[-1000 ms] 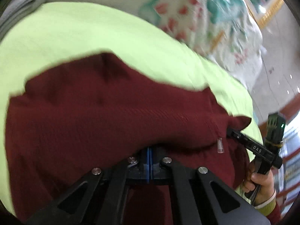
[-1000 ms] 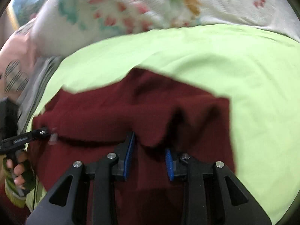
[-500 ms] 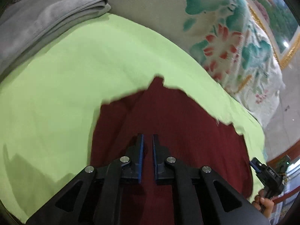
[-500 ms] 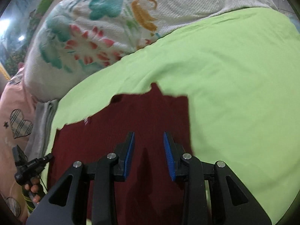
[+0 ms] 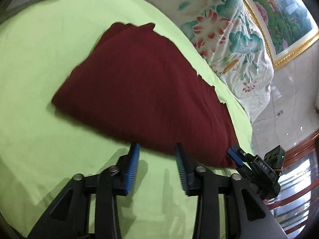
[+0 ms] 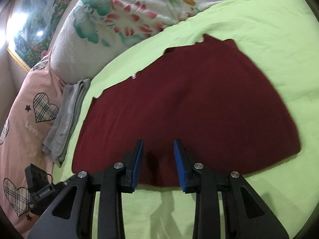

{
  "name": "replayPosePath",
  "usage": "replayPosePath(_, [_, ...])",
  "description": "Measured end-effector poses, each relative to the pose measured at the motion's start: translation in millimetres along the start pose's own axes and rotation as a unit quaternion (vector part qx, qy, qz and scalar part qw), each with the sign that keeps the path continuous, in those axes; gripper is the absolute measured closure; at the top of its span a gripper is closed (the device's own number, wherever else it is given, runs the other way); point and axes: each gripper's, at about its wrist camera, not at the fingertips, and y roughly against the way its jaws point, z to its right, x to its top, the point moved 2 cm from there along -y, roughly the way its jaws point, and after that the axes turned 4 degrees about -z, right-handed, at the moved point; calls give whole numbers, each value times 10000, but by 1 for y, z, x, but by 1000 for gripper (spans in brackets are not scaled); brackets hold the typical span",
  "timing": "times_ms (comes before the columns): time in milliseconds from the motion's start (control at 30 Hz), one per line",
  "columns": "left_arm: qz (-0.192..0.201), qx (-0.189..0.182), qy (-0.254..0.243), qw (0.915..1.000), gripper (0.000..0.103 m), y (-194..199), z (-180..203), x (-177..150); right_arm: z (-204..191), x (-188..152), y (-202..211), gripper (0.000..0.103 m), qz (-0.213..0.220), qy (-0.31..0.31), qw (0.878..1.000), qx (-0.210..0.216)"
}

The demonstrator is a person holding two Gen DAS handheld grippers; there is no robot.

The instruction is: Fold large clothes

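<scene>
A dark red knitted garment [image 5: 143, 91] lies folded flat on the lime green sheet [image 5: 39, 59]; it also shows in the right wrist view [image 6: 189, 109]. My left gripper [image 5: 157, 149] is open and empty, just off the garment's near edge. My right gripper [image 6: 158, 145] is open and empty, its tips over the garment's near edge. The right gripper also shows at the garment's right corner in the left wrist view [image 5: 235, 157].
A floral white quilt [image 6: 129, 20] lies behind the sheet. A folded grey cloth [image 6: 65, 117] and a pink heart-print cover [image 6: 24, 119] lie to the left. A gold-framed painting [image 5: 283, 20] hangs on the wall. Tiled floor [image 5: 289, 103] is at right.
The left gripper, shut on the garment a second ago, has let go and opened. Both grippers have pulled back to the near edge. The garment now lies folded flat.
</scene>
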Motion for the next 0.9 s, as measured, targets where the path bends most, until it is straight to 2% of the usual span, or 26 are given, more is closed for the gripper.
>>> replayPosePath(133, [40,-204,451,9988,53,-3,-14,-3,-23,1,-10,71,-84,225,9997,99])
replayPosePath(300, [147,-246,674,9973,52,-7,-18,4,-48,22,-33,72,-81,387,9991,155])
replayPosePath(467, [230,-255,852,9958,52,-12,-24,16,-71,36,-68,77,-305,543,9980,146])
replayPosePath(567, [264,-246,901,9953,52,-15,-27,24,-71,27,-102,79,-770,739,9939,-286])
replayPosePath(733, [406,-199,982,9941,53,-20,-31,42,-67,20,-105,82,-641,1032,9920,-340])
replayPosePath(800, [483,-78,996,9938,59,-22,-32,50,-68,19,-106,82,-650,1133,9907,-380])
replayPosePath(867, [526,10,989,9937,78,-24,-33,57,-66,19,-106,82,-658,1113,9911,-334])
replayPosePath(900, [534,17,980,9938,83,-26,-33,60,-65,20,-106,82,-664,1108,9911,-311])
